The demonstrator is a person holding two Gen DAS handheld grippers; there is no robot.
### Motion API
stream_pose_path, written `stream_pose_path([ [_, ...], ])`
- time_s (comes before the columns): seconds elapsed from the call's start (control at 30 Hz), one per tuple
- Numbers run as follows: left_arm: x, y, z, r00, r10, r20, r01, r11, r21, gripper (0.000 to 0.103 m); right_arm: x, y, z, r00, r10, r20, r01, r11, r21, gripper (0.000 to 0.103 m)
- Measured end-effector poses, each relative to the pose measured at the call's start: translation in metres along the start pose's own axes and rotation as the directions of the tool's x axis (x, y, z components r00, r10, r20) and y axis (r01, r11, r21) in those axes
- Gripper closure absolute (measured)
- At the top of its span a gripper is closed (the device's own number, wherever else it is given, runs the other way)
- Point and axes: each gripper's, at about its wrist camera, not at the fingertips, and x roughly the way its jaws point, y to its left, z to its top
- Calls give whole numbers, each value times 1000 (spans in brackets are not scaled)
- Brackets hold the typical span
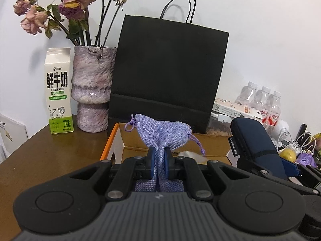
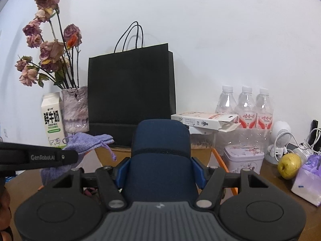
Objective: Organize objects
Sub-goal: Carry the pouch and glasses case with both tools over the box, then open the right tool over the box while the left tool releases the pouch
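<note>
My left gripper (image 1: pixel 159 161) is shut on a lilac woven drawstring pouch (image 1: pixel 164 134), whose mouth fans out above the blue pads. The pouch hangs over an open cardboard box (image 1: pixel 120 140) with an orange edge. In the right wrist view the pouch (image 2: pixel 90 142) shows at the left, beside the left gripper's black finger. My right gripper (image 2: pixel 160 172) is shut on a navy blue padded case (image 2: pixel 160 150), its blue pads pressed on both sides. That case (image 1: pixel 258 144) also stands at the right of the left wrist view. The box (image 2: pixel 200 154) lies behind and beneath the case.
A black paper bag (image 1: pixel 168 76) stands against the wall behind the box. Left of it are a lilac vase (image 1: pixel 92 88) with dried roses and a milk carton (image 1: pixel 59 92). To the right are water bottles (image 2: pixel 246 108), a lilac tin (image 2: pixel 243 158), a pear (image 2: pixel 289 165), cables and a tissue pack (image 2: pixel 309 178).
</note>
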Motion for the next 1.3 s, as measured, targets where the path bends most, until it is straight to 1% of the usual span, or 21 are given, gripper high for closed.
stream_pose_path([
  [0.3, 30, 3, 7, 1000, 17, -7, -17, 1000, 19, 93, 32, -9, 5, 1000, -2, -14, 2, 1000, -11, 41],
  [0.53, 48, 4, 8, 1000, 23, -13, -22, 999, 41, 92, 50, -13, 5, 999, -14, -42, 13, 1000, -19, 41],
  [0.6, 52, 4, 7, 999, 28, -19, -27, 999, 45, 87, 53, -14, 4, 999, -17, -51, 16, 1000, -18, 40],
  [0.7, 55, 4, 6, 999, 30, -29, -28, 998, 52, 65, 57, -17, 3, 997, -14, -71, 14, 1000, -7, 39],
  [0.77, 56, 6, 5, 999, 31, -28, -29, 998, 47, 39, 61, -20, 1, 995, -6, -98, 7, 1000, 5, 36],
  [0.8, 55, 7, 5, 999, 32, -25, -31, 999, 44, 31, 62, -21, 1, 995, -8, -100, 9, 1000, 7, 32],
  [0.83, 55, 7, 6, 999, 40, -21, -39, 998, 42, 9, 61, -21, 0, 995, -15, -95, 16, 1000, 9, 27],
  [0.87, 54, 7, 5, 999, 52, -13, -52, 998, 39, 0, 61, -21, 0, 995, -21, -94, 22, 1000, 9, 16],
  [0.9, 53, 7, 5, 998, 65, 4, -65, 997, 36, 0, 60, -22, 0, 996, -21, -91, 22, 1000, 9, 8],
  [0.97, 54, 8, 6, 998, 67, -1, -67, 997, 36, 0, 60, -22, 0, 996, -23, -83, 24, 1000, 11, 0],
  [1.1, 57, 9, 5, 997, 72, -17, -71, 997, 29, 0, 62, -22, -2, 995, -32, -95, 32, 999, 8, 0],
  [1.3, 56, 9, 4, 997, 81, -18, -80, 996, 32, 0, 61, -21, -3, 995, -34, -95, 35, 999, 11, 0],
])
